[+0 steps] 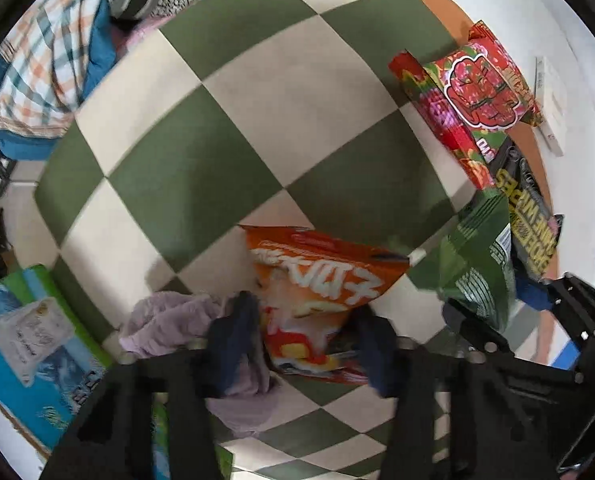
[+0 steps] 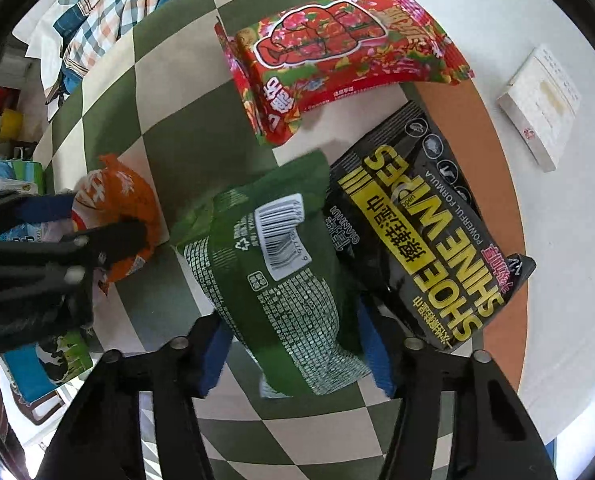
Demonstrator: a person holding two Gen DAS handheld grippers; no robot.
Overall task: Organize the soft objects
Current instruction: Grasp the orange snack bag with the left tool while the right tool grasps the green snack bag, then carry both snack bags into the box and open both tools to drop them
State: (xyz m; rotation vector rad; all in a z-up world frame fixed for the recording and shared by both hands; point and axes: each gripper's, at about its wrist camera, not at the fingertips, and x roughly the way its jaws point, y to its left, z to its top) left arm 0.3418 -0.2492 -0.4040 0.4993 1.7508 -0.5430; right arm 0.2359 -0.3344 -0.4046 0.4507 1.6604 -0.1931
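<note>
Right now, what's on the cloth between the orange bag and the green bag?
Nothing. In the right wrist view, only bare checkered cloth lies between the orange bag and the green bag.

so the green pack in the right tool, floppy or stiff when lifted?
Probably floppy: the green pack looks like creased soft film and bends between the right tool fingers. Likely light for its size, though its contents are hidden. The glossy film may slip, and the free end overlapping the shoe shine wipes pack will probably sag.
</note>
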